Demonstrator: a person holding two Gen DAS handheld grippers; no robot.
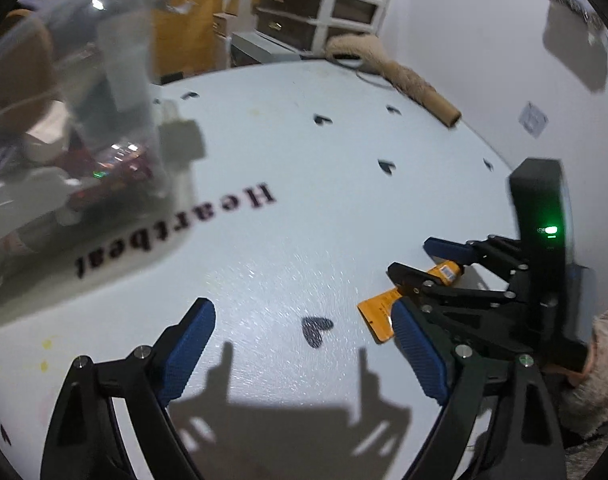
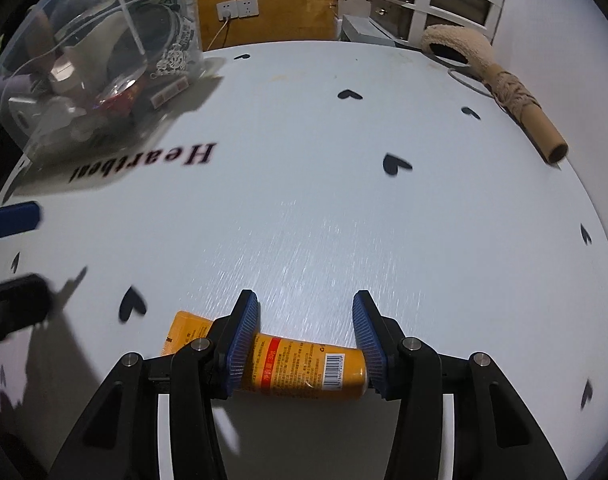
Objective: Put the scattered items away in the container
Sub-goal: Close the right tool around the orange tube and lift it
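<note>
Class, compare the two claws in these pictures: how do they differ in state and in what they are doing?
The right claw is clamped on an orange tube, its pads pressing the tube's body and cap end; the left claw holds nothing. The left claw's jaws stand wide over bare tablecloth; the right's are narrower. Both share black frames, blue ribbed pads and a downward tilt.

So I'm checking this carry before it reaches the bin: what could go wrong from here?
1. The right hand-held gripper pinches the orange tube along its length, one pad at the cap end; it could squirt out or pivot.
2. The clear container already looks crowded, so the tube may not settle inside.
3. The open left hand-held gripper hovers close, so the two could collide.
</note>
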